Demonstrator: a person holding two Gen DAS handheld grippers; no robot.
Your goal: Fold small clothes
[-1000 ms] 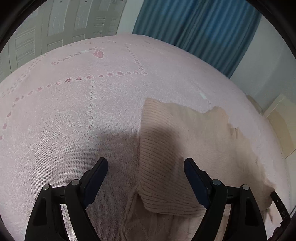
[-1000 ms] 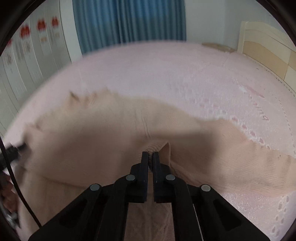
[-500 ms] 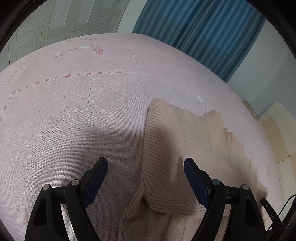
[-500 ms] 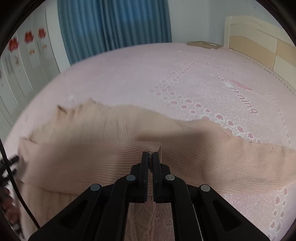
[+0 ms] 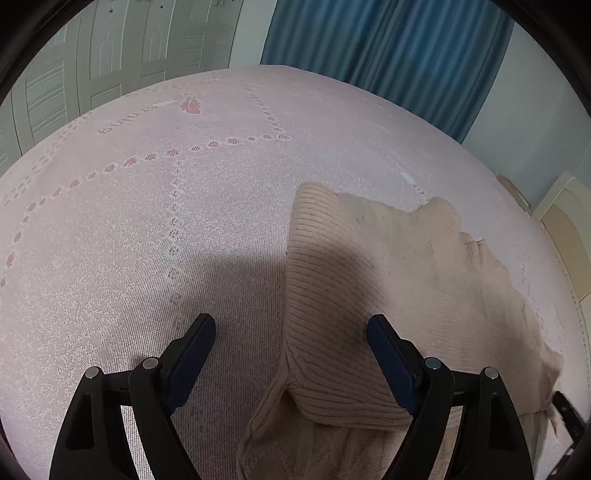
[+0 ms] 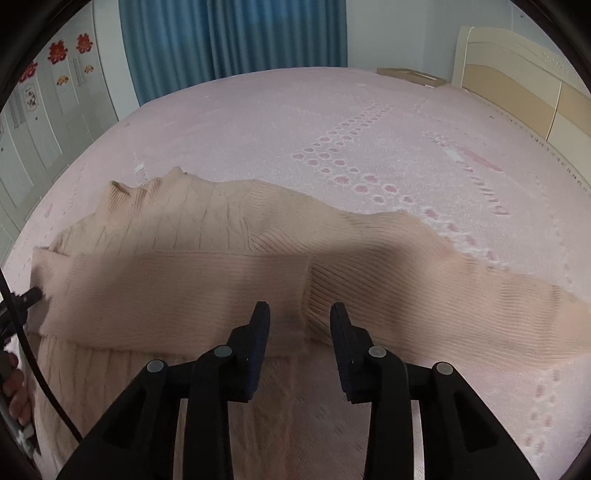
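Observation:
A beige ribbed knit sweater (image 6: 207, 258) lies on the pink bedspread (image 6: 332, 122). One sleeve (image 6: 177, 295) is folded across the body, its cuff end just ahead of my right gripper (image 6: 300, 325), which is open and empty above it. The other sleeve (image 6: 480, 295) stretches out to the right. In the left wrist view the sweater (image 5: 388, 266) lies right of centre with a ribbed sleeve (image 5: 325, 295) running toward the camera. My left gripper (image 5: 291, 332) is wide open and empty, low over that sleeve's edge.
The pink bedspread (image 5: 147, 221) has a dotted floral pattern and lettering. Blue curtains (image 6: 236, 33) hang behind the bed and a cream headboard (image 6: 517, 81) stands at the right. White wardrobe doors (image 5: 110, 55) line the far wall. A black cable (image 6: 22, 350) and a hand show at the left.
My right gripper has opened and let go of the sleeve cuff, which now lies flat across the sweater body. My left gripper stays open over the other sleeve.

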